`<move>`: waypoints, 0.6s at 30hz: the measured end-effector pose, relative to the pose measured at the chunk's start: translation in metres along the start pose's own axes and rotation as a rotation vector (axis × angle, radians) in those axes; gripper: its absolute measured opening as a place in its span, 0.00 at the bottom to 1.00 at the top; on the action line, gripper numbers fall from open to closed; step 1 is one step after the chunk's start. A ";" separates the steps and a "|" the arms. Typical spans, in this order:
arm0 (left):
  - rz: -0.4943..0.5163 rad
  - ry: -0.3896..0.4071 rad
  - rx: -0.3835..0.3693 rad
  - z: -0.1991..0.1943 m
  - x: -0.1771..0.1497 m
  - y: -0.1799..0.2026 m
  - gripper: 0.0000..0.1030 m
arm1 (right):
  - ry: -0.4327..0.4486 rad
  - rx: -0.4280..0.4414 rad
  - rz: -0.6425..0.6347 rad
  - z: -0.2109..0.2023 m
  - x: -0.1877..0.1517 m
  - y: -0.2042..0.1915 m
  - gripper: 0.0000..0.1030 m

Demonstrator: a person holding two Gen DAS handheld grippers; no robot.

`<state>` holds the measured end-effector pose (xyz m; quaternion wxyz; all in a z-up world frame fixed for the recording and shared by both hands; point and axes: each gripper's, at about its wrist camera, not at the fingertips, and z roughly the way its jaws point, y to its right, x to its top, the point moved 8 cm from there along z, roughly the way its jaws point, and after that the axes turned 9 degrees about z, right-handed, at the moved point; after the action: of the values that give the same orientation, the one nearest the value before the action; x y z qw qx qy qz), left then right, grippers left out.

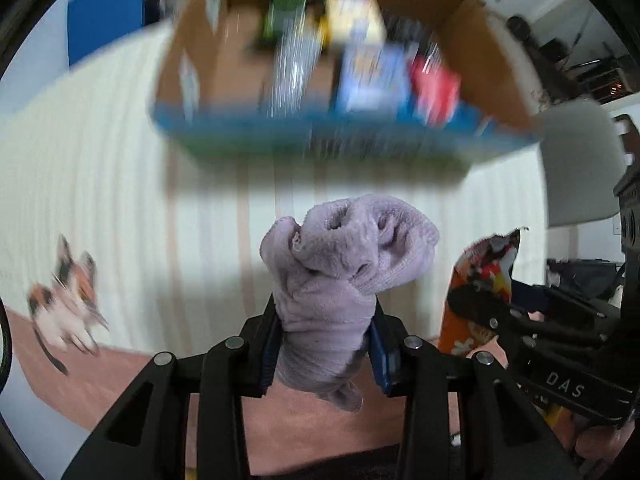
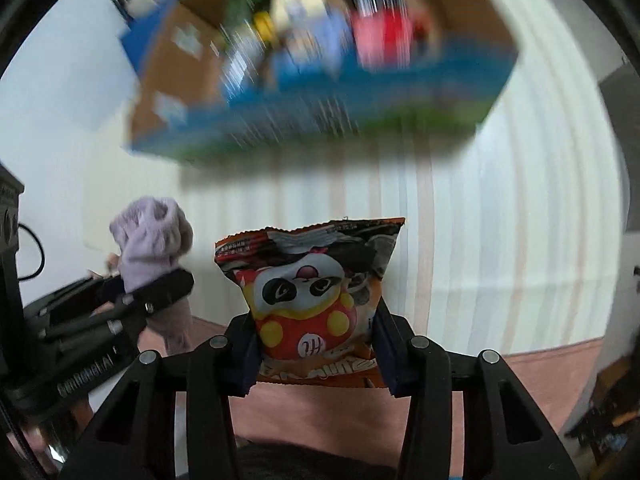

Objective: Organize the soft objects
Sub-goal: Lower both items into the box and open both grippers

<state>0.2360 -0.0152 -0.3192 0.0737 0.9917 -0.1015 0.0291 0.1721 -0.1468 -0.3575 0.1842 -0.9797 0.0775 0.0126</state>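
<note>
Lilac sock point(image 1: 340, 280) bunched, pinched tight in left gripper point(image 1: 326, 352), clear of striped cloth point(image 1: 80, 168). Snack bag point(image 2: 316, 300) clamped in right gripper point(image 2: 316, 356). Cardboard box point(image 1: 492, 60) beyond, far side. Risk: slick bag slipping from narrow pinch; dangling sock snagging box rim.
</note>
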 end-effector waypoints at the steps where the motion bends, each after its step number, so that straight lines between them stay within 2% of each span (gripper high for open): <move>1: 0.010 0.023 0.015 -0.014 0.008 -0.001 0.34 | 0.025 0.003 -0.010 -0.014 0.008 -0.005 0.47; 3: 0.039 0.074 0.061 -0.046 0.036 -0.014 0.34 | 0.091 -0.010 -0.032 -0.049 0.033 -0.013 0.47; 5: 0.062 0.111 0.124 -0.059 0.071 -0.021 0.34 | 0.151 -0.055 -0.052 -0.078 0.066 -0.015 0.47; 8: 0.074 0.140 0.203 -0.069 0.105 -0.037 0.34 | 0.205 -0.130 -0.057 -0.098 0.113 -0.013 0.47; 10: 0.067 0.125 0.233 -0.062 0.126 -0.051 0.34 | 0.215 -0.195 -0.053 -0.099 0.144 -0.012 0.47; 13: 0.059 0.081 0.267 -0.037 0.157 -0.065 0.34 | 0.210 -0.259 -0.051 -0.093 0.168 -0.003 0.47; 18: 0.058 -0.028 0.316 0.008 0.175 -0.085 0.34 | 0.165 -0.358 -0.030 -0.065 0.194 0.014 0.47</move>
<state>0.4247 0.0315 -0.3260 -0.0857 0.9878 -0.1255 0.0330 0.3610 -0.2119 -0.3120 0.0000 -0.9956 0.0742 -0.0568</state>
